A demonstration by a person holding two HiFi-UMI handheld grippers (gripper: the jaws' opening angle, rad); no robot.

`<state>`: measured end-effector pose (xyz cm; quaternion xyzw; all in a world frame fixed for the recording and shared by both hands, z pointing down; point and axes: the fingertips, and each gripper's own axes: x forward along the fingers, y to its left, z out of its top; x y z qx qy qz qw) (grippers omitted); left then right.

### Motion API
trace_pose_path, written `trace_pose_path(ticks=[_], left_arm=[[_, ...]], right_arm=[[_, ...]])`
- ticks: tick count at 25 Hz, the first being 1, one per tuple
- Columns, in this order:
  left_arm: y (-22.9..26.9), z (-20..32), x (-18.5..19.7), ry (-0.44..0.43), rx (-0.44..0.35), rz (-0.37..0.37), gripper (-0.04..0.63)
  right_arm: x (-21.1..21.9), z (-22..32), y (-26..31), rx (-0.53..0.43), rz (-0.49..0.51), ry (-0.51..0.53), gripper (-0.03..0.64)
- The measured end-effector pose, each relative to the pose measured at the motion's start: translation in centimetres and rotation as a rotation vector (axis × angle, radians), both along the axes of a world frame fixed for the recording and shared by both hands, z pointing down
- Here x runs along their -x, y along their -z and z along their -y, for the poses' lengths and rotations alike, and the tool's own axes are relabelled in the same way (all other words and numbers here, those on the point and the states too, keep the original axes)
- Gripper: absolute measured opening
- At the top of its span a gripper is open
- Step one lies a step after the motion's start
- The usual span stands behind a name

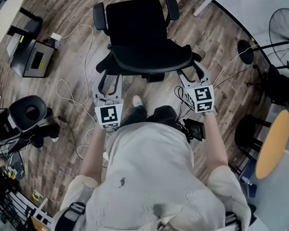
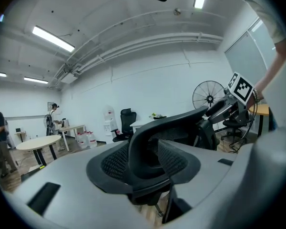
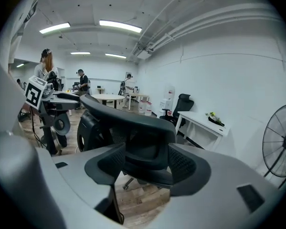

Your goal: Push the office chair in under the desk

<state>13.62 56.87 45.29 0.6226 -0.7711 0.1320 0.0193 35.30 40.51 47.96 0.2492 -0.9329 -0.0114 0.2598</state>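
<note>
left tool (image 1: 109,78) and right tool (image 1: 191,69) flank the office chair backrest (image 1: 149,59).

Matt black padded office chair (image 1: 144,37) on streaky, low-sheen wood-grain plank floor (image 1: 72,8)

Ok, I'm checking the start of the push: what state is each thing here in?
office chair: upright on open floor, not under any desk.
left gripper: open, fingers either side of the chair's back rim, not clamped.
right gripper: open, the same rim between its fingers.
fan: standing; running or not, cannot tell.
</note>
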Motion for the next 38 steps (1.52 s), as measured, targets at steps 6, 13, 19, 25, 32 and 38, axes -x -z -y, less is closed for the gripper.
trace_pose_path(ticks=[6, 13, 19, 25, 32, 38], left_arm=[[-2.1, 2.0, 1.3, -0.002, 0.041, 0.033, 0.213], [-3.7, 4.6, 2.7, -0.015, 0.075, 0.078, 0.227], [-4.3, 6.1, 3.3, -0.010, 0.094, 0.107, 0.230], [-4.5, 7.2, 4.4, 0.023, 0.085, 0.111, 0.232], [-4.3, 9.5, 5.0, 0.004, 0.079, 0.134, 0.236], [-4.9, 10.8, 5.5, 0.035, 0.023, 0.107, 0.230]], right_arm=[[0.9, 2.8, -1.5, -0.045, -0.019, -0.024, 0.275], [2.9, 5.2, -2.6, -0.085, -0.022, -0.035, 0.281], [3.9, 7.2, -3.0, -0.128, -0.004, -0.041, 0.289], [4.7, 8.6, -3.0, -0.123, 0.023, -0.038, 0.290], [5.7, 9.4, -3.0, -0.124, 0.056, 0.004, 0.291], [6.1, 10.4, -3.6, -0.129, 0.123, 0.015, 0.292]])
